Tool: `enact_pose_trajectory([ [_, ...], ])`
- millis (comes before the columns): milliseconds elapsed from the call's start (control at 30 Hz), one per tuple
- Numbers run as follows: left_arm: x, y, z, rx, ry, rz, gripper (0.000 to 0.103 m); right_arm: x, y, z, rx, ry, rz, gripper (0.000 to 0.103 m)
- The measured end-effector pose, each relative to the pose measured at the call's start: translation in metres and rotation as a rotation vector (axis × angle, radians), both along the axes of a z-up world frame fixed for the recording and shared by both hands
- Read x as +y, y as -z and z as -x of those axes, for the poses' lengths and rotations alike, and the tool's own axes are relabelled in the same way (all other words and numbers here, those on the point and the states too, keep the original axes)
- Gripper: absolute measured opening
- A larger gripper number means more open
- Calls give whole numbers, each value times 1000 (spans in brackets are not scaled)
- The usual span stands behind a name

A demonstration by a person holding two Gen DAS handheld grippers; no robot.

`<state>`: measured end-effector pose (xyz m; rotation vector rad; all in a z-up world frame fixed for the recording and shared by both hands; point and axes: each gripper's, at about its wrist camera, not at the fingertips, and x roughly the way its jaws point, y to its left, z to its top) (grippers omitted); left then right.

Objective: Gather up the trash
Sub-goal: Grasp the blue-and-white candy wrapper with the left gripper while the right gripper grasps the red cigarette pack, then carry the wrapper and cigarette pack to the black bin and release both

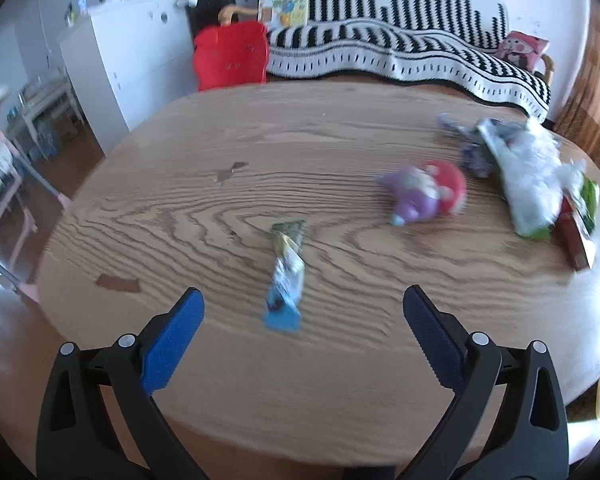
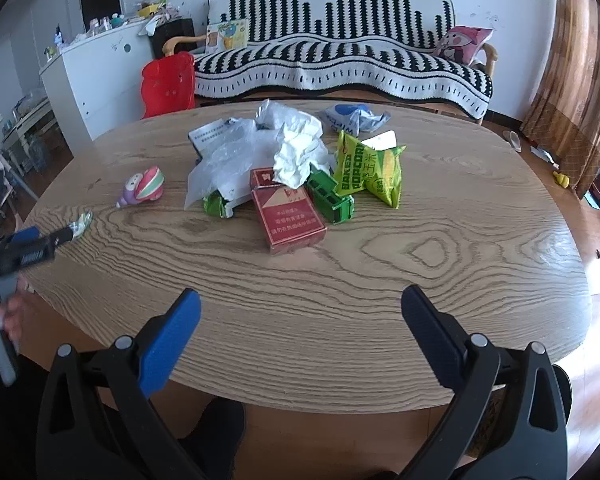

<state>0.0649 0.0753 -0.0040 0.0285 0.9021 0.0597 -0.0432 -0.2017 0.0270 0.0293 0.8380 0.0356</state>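
Both claws hang over an oval wooden bench (image 2: pixel 340 280) with their blue-padded jaws spread wide and nothing between them. In the left wrist view the left claw (image 1: pixel 302 300) frames a single blue and silver snack wrapper (image 1: pixel 285 276) lying alone on the wood at the centre of the frame, just above the gap between the jaws and apart from both pads. To the right of it, in the middle right of that view, a small purple and red toy (image 1: pixel 424 194) lies on its side, and the trash heap is blurred at the far right edge. In the right wrist view the right claw (image 2: pixel 300 302) sits at the bottom of the frame, well short of the heap in the upper middle: a red carton (image 2: pixel 290 216) nearest, a green box (image 2: pixel 330 196) touching its right side, a green and yellow popcorn bag (image 2: pixel 370 168) further right, crumpled white paper (image 2: pixel 298 156) and a clear plastic bag (image 2: pixel 224 164) on top and to the left, and a blue and white wipes packet (image 2: pixel 352 118) behind. A striped sofa (image 2: pixel 340 52) and a red chair (image 2: pixel 166 82) stand beyond the bench.
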Motion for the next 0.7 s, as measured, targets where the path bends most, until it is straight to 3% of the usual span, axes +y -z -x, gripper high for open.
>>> enact_pose_trajectory([
  [233, 25, 32, -45, 73, -47, 46, 95, 2, 8, -14, 33, -20, -22, 97],
  [333, 27, 38, -49, 81, -67, 23, 74, 1, 10, -23, 41, -28, -29, 97],
  [367, 28, 38, -48, 78, -68, 31, 59, 1, 10, -27, 44, -30, -32, 97],
  [400, 26, 35, -46, 69, -64, 26, 33, 1, 11, -32, 47, -33, -35, 97],
  [433, 24, 34, -44, 66, -60, 15, 19, 1, 12, -37, 52, -40, -33, 97],
  [600, 2, 23, -29, 59, -15, 63, 13, 8, 30, -82, 101, -54, 42, 97],
  [700, -28, 12, -15, 15, 50, 52, 12, 4, 50, -110, 165, -53, -10, 96],
])
